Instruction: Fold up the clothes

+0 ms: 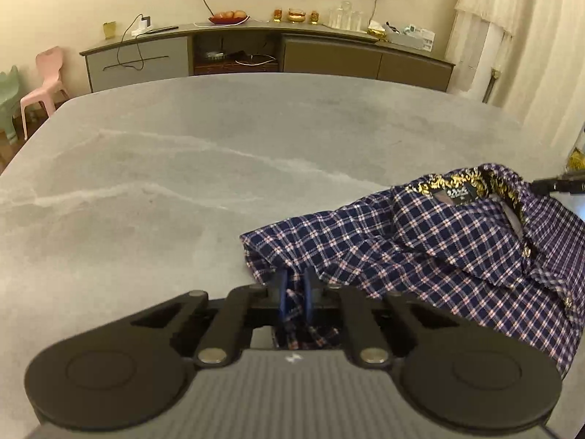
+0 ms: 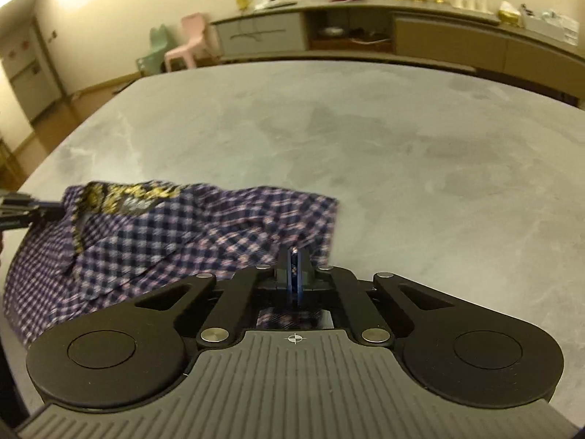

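Observation:
A navy, white and pink checked shirt (image 1: 431, 241) with a gold-patterned collar lining lies bunched on the grey stone table (image 1: 219, 168). My left gripper (image 1: 294, 285) is shut on a fold of the shirt's left edge, with cloth between the blue pads. In the right wrist view the same shirt (image 2: 175, 234) lies to the left, blurred. My right gripper (image 2: 294, 256) is shut on the shirt's right edge. Each gripper's tip shows at the other view's edge beside the collar: the right gripper (image 1: 559, 183) and the left gripper (image 2: 22, 208).
A long low sideboard (image 1: 263, 51) with a fruit plate, glasses and cables stands along the far wall. A pink chair (image 1: 44, 84) and a green chair (image 1: 7, 98) stand at the far left. A curtain (image 1: 493, 18) hangs at the right.

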Demonstrator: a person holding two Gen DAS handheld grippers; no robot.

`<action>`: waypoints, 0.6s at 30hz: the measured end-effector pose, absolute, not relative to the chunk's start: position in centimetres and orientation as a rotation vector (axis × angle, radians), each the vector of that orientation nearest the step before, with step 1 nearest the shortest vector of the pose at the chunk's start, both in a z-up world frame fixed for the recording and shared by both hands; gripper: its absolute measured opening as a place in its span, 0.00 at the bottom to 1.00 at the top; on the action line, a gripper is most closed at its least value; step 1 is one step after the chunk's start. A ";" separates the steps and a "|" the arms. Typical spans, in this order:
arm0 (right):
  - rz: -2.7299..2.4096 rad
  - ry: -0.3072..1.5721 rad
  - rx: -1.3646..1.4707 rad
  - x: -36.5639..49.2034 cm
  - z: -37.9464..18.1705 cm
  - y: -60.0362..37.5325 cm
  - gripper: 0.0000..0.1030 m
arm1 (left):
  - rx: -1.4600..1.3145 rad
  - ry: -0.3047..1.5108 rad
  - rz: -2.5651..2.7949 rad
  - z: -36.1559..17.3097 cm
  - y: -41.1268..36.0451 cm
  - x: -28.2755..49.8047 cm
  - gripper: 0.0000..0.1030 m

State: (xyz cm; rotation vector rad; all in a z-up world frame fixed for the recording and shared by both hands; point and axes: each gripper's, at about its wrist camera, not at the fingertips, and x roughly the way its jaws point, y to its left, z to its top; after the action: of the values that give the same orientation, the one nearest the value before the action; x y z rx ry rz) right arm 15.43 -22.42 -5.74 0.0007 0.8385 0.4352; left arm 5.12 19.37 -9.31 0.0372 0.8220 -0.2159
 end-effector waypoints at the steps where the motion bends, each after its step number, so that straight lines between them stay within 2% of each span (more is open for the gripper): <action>1: 0.433 0.844 0.004 15.5 -6.0 -22.5 0.00 | 0.052 0.821 -0.213 -9.4 19.3 5.2 0.09; 5: 0.429 0.850 0.032 15.7 -6.4 -23.1 0.00 | 0.024 0.798 -0.221 -8.9 19.6 4.7 0.13; 6: 0.432 0.850 0.052 15.8 -6.5 -23.2 0.05 | 0.008 0.789 -0.226 -8.7 19.8 4.5 0.18; 7: 0.434 0.849 0.073 15.9 -6.7 -23.3 0.14 | -0.009 0.776 -0.234 -8.4 20.1 4.3 0.23; 8: 0.426 0.839 0.086 15.8 -6.6 -23.5 0.25 | -0.007 0.776 -0.243 -8.4 20.0 4.2 0.40; 9: 0.429 0.839 0.086 15.7 -6.6 -23.5 0.34 | -0.002 0.777 -0.253 -8.4 19.9 4.2 0.52; 10: 0.433 0.839 0.085 15.6 -6.6 -23.5 0.47 | 0.003 0.778 -0.262 -8.4 19.8 4.1 0.52; 12: 0.459 0.852 0.077 15.4 -6.7 -23.2 0.46 | 0.012 0.780 -0.281 -8.4 19.5 4.0 0.47; 13: 0.482 0.866 0.070 15.3 -6.9 -22.8 0.31 | 0.017 0.781 -0.290 -8.4 19.4 4.0 0.38; 14: 0.487 0.866 0.046 15.1 -6.8 -22.5 0.10 | 0.056 0.782 -0.291 -8.5 18.9 3.9 0.14; 15: 0.491 0.863 0.021 14.9 -6.7 -22.1 0.08 | 0.107 0.775 -0.277 -8.7 18.3 3.8 0.04; 16: 0.477 0.858 0.007 14.9 -6.6 -22.0 0.01 | 0.138 0.763 -0.257 -8.8 18.2 3.8 0.03; 18: 0.447 0.855 -0.015 14.8 -6.5 -21.9 0.00 | 0.156 0.775 -0.238 -9.4 18.3 4.4 0.03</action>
State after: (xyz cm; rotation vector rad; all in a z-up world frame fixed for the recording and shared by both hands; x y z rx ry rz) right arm 14.84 -21.92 -6.52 -0.0154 0.8547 0.4473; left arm 4.40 18.31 -9.37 0.1562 0.7749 -0.2383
